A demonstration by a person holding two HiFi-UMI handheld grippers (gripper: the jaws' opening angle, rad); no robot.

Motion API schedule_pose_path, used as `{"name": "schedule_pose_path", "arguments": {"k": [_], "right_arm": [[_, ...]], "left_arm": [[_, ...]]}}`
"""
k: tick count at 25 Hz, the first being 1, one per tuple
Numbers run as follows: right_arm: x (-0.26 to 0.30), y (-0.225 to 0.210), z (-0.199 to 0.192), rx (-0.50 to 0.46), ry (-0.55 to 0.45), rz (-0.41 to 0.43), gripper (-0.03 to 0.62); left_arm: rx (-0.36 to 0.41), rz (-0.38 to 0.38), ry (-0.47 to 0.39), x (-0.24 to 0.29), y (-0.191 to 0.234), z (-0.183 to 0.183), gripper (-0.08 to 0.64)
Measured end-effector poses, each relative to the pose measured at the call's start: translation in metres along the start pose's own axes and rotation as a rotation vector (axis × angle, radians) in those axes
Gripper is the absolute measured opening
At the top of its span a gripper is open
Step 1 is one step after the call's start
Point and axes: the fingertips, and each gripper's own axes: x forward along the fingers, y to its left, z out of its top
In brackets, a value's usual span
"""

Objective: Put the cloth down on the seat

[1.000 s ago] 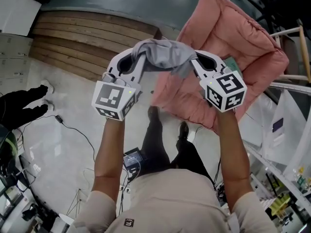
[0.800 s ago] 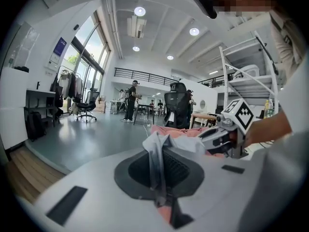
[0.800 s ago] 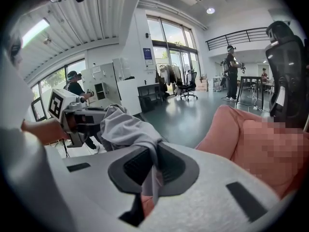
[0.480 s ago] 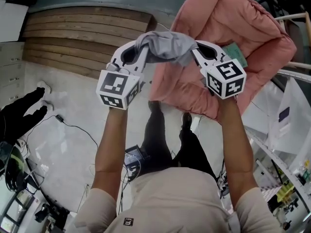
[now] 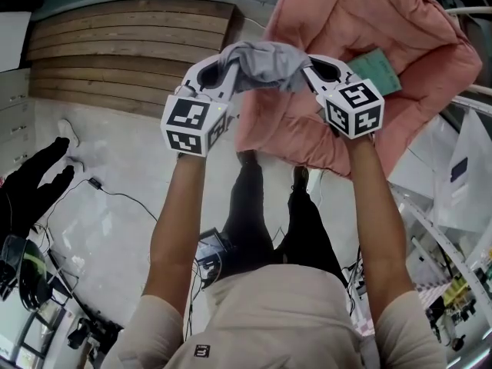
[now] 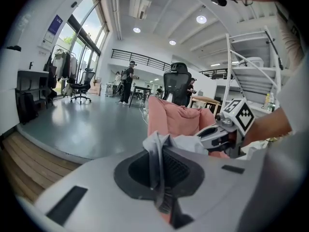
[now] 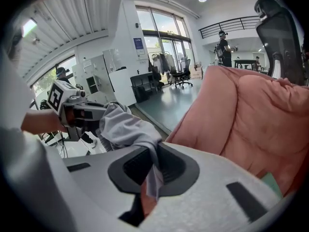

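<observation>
A grey cloth (image 5: 265,61) hangs bunched between my two grippers, in front of the pink cushioned seat (image 5: 369,21). My left gripper (image 5: 229,61) is shut on the cloth's left end, which shows pinched in its jaws as grey cloth (image 6: 157,151). My right gripper (image 5: 306,66) is shut on the right end, seen as grey cloth (image 7: 130,129) running into its jaws. In the right gripper view the pink seat (image 7: 260,120) fills the right side, close by. The left gripper view shows the seat (image 6: 178,120) beyond the cloth and the right gripper (image 6: 217,134).
A green card (image 5: 377,71) lies on the pink seat. Wooden steps (image 5: 115,52) lie at the left, past my left gripper. Cables (image 5: 115,198) run over the pale floor below. White shelving and bags (image 5: 461,191) stand at the right. A black office chair (image 6: 176,83) stands behind the seat.
Both grippers have sunk together with the cloth toward the pink seat, which now looms larger. The cloth stays bunched between them, held at both ends.
</observation>
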Motion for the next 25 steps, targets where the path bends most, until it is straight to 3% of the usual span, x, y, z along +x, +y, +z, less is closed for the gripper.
{"name": "schedule_pose_path", "arguments": {"k": [17,25], "right_arm": [[0.062,-0.026,-0.095,0.090,0.131,0.004,0.034],[0.079,-0.034,-0.116,0.106,0.195,0.023,0.054]], "left_arm": [[-0.078,-0.038,0.145,0.049,0.006,-0.088,0.017],[-0.096,-0.035,0.212,0.064,0.010,-0.115,0.018]]}}
